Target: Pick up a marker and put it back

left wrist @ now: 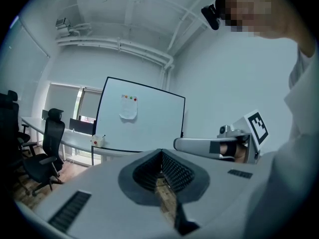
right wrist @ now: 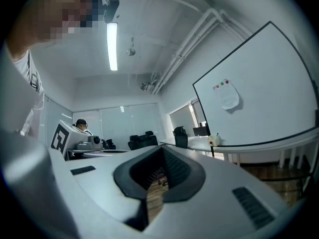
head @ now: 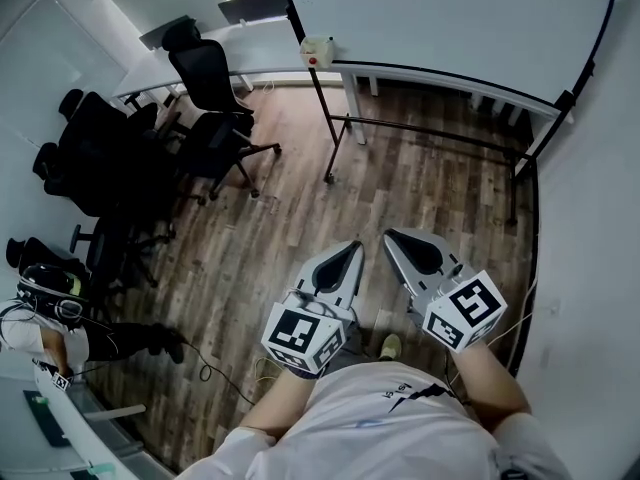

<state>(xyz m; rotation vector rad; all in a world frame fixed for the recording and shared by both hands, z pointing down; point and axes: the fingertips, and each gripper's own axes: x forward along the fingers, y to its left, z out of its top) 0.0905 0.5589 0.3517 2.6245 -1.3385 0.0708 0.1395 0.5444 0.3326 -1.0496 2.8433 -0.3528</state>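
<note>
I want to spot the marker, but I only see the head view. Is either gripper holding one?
Observer: No. The left gripper has its jaws together, with nothing between them.
Operator: And the other one?
Observer: The right gripper is shut and empty too.
Operator: What's cut off at my top edge?
Observer: The paper on the whiteboard has three coloured dots along its top.
</note>
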